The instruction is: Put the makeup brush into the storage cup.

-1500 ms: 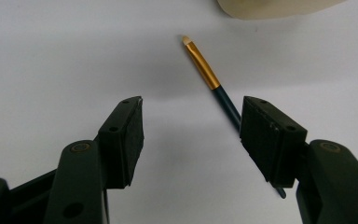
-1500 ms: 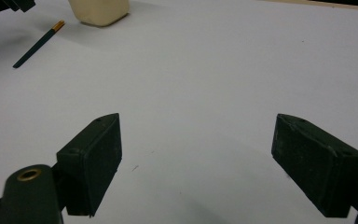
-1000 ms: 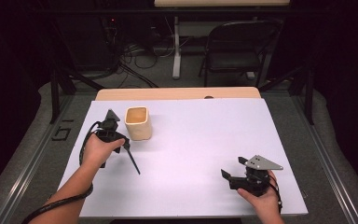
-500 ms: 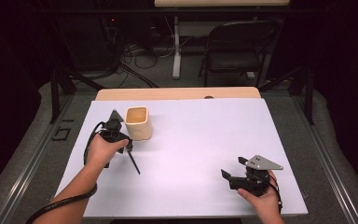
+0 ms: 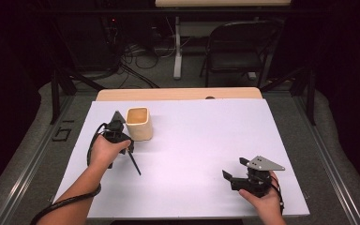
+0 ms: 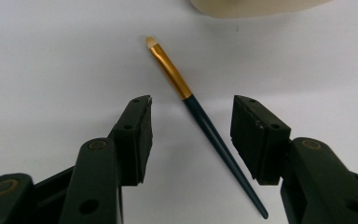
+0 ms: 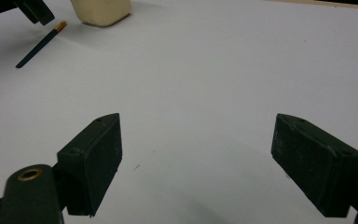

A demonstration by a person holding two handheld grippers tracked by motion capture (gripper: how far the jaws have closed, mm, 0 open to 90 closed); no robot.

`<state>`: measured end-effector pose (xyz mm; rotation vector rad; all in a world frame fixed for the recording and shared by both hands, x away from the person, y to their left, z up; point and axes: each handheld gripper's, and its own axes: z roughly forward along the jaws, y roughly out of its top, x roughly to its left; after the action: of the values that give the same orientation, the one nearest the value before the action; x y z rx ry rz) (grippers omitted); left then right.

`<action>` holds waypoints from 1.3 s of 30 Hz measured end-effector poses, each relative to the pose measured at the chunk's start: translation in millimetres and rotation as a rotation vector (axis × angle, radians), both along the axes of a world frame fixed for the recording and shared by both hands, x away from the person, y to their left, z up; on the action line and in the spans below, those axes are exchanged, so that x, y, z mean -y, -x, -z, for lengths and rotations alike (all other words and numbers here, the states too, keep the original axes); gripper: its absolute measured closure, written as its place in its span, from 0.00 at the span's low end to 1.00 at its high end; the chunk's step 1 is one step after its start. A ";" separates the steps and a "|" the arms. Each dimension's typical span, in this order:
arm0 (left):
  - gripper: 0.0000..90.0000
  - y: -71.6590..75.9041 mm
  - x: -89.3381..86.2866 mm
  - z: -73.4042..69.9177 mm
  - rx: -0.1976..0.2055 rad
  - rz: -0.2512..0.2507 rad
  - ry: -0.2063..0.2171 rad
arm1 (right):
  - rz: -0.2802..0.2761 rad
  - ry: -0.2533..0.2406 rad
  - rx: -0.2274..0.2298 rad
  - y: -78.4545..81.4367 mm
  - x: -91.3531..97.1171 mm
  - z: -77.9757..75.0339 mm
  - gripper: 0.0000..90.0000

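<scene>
The paintbrush (image 6: 200, 116) lies flat on the white surface (image 5: 201, 140), between the spread jaws of the left tongs (image 6: 191, 135), and neither jaw touches it. The left gripper view gives what the high view cannot: a pale bristle tip, a golden ferrule and a dark blue handle that becomes thin to a point. In this view the long axis runs diagonally, with the bristles away from the camera, toward the cream cup (image 6: 256, 7) at the top edge. In the high view the brush (image 5: 134, 162) is a thin dark line; its handle end points to the person's side, and the bristle end is hidden under the left hand (image 5: 104, 149), just beside the cup (image 5: 138, 123). The right tongs (image 5: 236, 172) rest well apart, near the right front corner, with jaws wide open on nothing
</scene>
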<state>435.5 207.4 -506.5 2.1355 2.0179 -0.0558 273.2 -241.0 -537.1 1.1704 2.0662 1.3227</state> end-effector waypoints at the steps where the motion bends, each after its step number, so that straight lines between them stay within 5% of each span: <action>1: 0.55 -0.1 0.9 1.1 0.003 -0.013 0.003 | -0.002 -0.002 0.000 0.0 0.0 0.1 0.18; 12: 0.59 -4.1 2.9 8.3 -0.032 -0.017 -0.016 | -0.005 -0.003 -0.003 0.0 0.2 0.2 0.18; 39: 0.67 -3.5 5.6 13.9 -0.034 -0.033 -0.016 | -0.008 -0.006 0.002 0.1 0.3 -0.1 0.18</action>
<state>439.0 201.8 -520.4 2.1243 2.0784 -0.0722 273.1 -241.3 -537.0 1.1640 2.0697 1.3343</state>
